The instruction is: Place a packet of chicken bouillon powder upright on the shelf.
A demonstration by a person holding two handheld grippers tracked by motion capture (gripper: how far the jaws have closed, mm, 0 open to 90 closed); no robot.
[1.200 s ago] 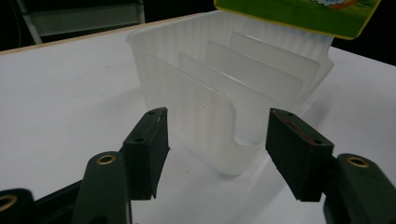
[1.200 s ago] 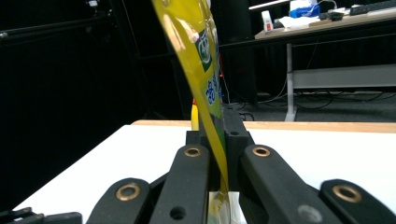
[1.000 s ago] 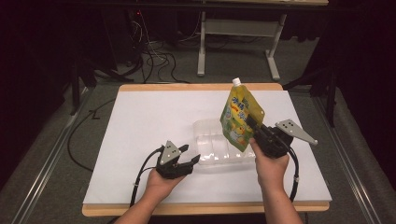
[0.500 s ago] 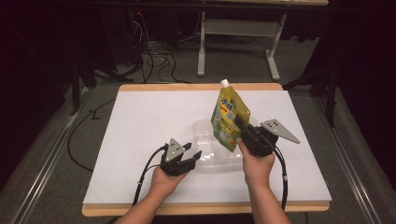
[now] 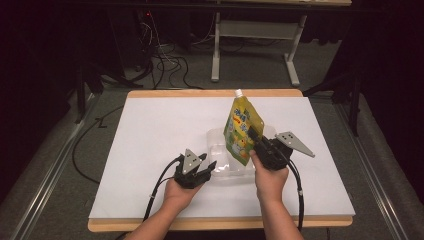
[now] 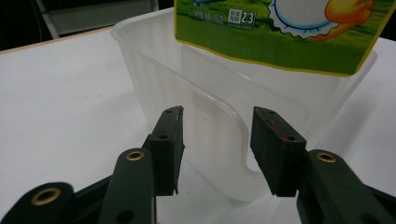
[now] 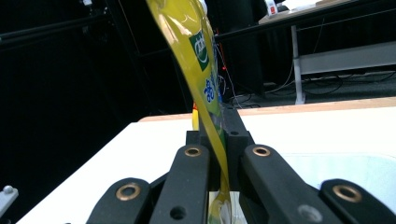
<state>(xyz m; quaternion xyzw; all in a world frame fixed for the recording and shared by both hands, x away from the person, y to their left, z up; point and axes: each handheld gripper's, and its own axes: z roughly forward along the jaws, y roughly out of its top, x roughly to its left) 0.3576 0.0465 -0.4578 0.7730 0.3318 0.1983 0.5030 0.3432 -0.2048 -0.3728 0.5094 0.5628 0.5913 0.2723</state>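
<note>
A clear plastic tub (image 5: pixel 219 149) stands on the white table top (image 5: pixel 150 130). My right gripper (image 5: pixel 253 136) is shut on the lower edge of a yellow-green spouted drink pouch (image 5: pixel 242 122) and holds it upright over the tub's right half. In the right gripper view the pouch (image 7: pixel 198 60) rises out of the pressed jaws of the right gripper (image 7: pixel 217 140). My left gripper (image 5: pixel 212 165) is at the tub's near left corner. Its jaws have just been closing, and in the left gripper view the tub's curved rim (image 6: pixel 219 105) lies between the left gripper's (image 6: pixel 217 122) pads without touching them. The pouch's bottom (image 6: pixel 280 46) hangs above.
The table's wooden edge (image 5: pixel 215 93) runs along the far side. Beyond it, cables (image 5: pixel 165 65) lie on the floor beside a grey desk frame (image 5: pixel 250 30). Each gripper's black cable (image 5: pixel 159 186) trails back over the near edge.
The right gripper has carried the pouch left and a little down, over the tub. The left gripper stayed in place and its jaws narrowed around the tub's rim.
</note>
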